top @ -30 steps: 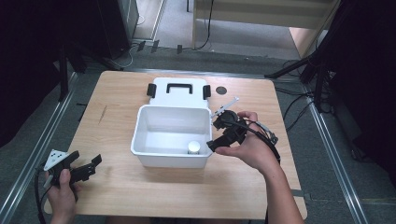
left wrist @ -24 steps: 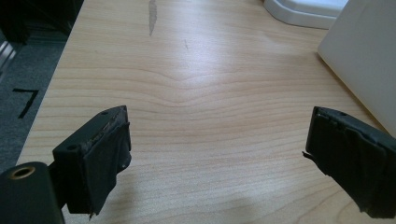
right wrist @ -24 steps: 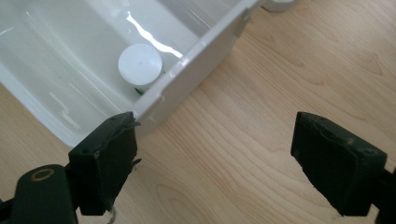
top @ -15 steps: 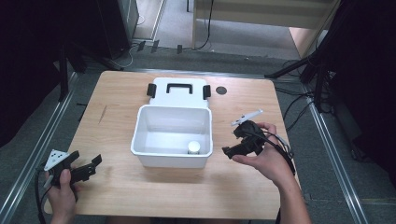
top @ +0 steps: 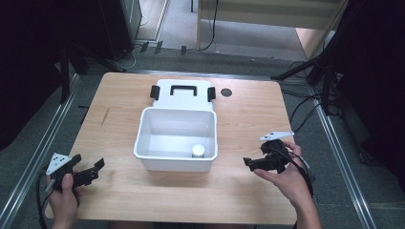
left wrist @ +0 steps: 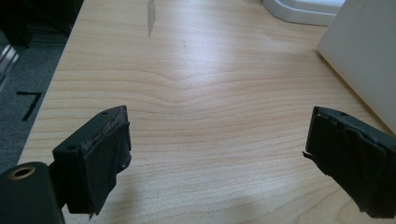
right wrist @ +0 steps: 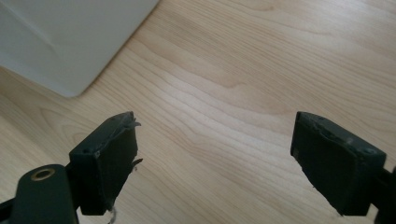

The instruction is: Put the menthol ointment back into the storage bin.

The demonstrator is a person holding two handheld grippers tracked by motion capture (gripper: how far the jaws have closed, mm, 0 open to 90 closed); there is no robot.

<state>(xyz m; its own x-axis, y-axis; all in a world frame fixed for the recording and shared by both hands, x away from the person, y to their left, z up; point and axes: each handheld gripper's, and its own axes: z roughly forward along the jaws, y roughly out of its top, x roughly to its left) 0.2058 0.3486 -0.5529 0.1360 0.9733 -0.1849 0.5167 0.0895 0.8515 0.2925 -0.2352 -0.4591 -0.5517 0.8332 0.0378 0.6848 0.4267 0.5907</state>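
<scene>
Your right tongs have withdrawn from the white bin. A second ago they were at the bin's right rim; half a second ago they were already clear of it; they now sit over bare desk to the right of the bin and nearer to you. In the right gripper view the two jaws stand wide apart with only wood grain between them, so these tongs carry nothing.

The small white cylindrical container rests inside the bin, on its floor by the near wall, towards the right corner. It has held that position across the interval. Judge the placing step as complete: the container is deposited and released.

Your left tongs have not moved. They remain at the near left corner of the desk, well apart from the bin, jaws spread and empty; the left gripper view confirms bare wood between them, with the bin's wall at the right edge.

The white lid, with its black handle and two black latches, lies flat on the desk, touching the far side of the bin. The bin is open. If closing follows, you will probably need the lid next, and both tongs are free to take it.
</scene>
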